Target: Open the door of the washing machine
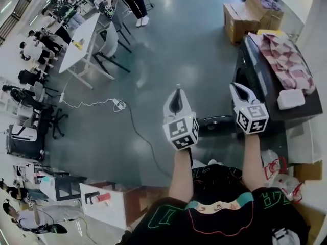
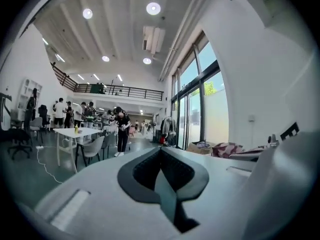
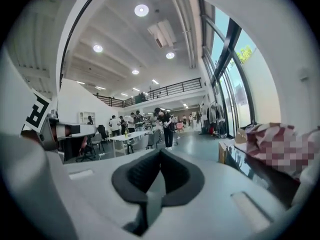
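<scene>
The left gripper [image 1: 178, 92] and the right gripper [image 1: 241, 88] are pointing level, jaws pressed together on nothing. The right one is hanging beside the washing machine [image 1: 258, 78].

You're standing on a glossy grey floor [image 1: 173, 50] in a tall, white-walled hall. To your left a long white table [image 1: 82, 37] stands with grey chairs [image 1: 110, 42] beside it, and people [image 2: 62, 113] are gathered near it. A white cable [image 1: 89, 104] trails across the floor close to you. Cardboard boxes [image 1: 245, 17] sit ahead on your right, near the tall windows [image 2: 200, 99] that let daylight in. Round ceiling lights [image 2: 153, 8] glow overhead, and a railed balcony [image 2: 125, 90] crosses the far end
</scene>
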`<state>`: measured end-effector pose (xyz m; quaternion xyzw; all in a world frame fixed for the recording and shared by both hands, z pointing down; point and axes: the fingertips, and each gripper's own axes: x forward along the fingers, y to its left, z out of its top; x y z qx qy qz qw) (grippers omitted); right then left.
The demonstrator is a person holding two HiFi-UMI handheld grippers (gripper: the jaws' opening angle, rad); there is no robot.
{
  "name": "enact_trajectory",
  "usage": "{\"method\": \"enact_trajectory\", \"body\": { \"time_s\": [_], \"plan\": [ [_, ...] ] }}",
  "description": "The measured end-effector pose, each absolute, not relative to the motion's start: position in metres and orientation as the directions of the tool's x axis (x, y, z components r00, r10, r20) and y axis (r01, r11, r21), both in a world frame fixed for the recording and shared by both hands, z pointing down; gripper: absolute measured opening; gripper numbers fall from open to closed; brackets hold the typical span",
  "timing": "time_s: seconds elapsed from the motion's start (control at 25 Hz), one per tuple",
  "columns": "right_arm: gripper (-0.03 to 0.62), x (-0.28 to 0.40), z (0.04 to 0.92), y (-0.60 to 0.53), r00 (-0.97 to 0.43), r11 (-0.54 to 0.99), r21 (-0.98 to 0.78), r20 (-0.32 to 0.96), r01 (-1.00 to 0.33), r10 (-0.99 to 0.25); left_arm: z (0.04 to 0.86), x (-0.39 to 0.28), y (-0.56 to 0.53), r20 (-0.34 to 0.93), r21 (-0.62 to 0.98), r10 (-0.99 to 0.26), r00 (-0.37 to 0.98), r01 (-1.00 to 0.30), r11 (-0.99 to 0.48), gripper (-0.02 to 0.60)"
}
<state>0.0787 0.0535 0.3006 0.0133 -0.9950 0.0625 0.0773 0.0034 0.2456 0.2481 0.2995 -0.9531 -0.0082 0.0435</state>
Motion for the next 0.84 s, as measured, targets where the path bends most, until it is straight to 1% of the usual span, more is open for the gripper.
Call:
{"method": "enact_trajectory", "body": {
  "time_s": [0.24, 0.48, 0.84],
  "plan": [
    [0.003, 0.095, 0.264, 0.047, -0.994, 0.995, -0.062, 0.081, -0.08, -0.075, 0.223, 0.011, 0.249, 0.023, -0.044, -0.562, -0.827, -0.563, 0.825, 0.011],
    [0.003, 0.106, 0.246, 0.045, -0.992, 0.993, -0.013, 0.05, -0.114, -0.113, 0.212, 0.018, 0.242, -0.018, -0.062, -0.584, -0.812, -0.582, 0.811, 0.011],
    [0.003, 0.122, 0.249, 0.043, -0.99, 0.993, 0.022, 0.079, -0.115, -0.116, 0.227, 0.026, 0.234, -0.01, -0.051, -0.588, -0.809, -0.587, 0.808, 0.011]
  ]
}}
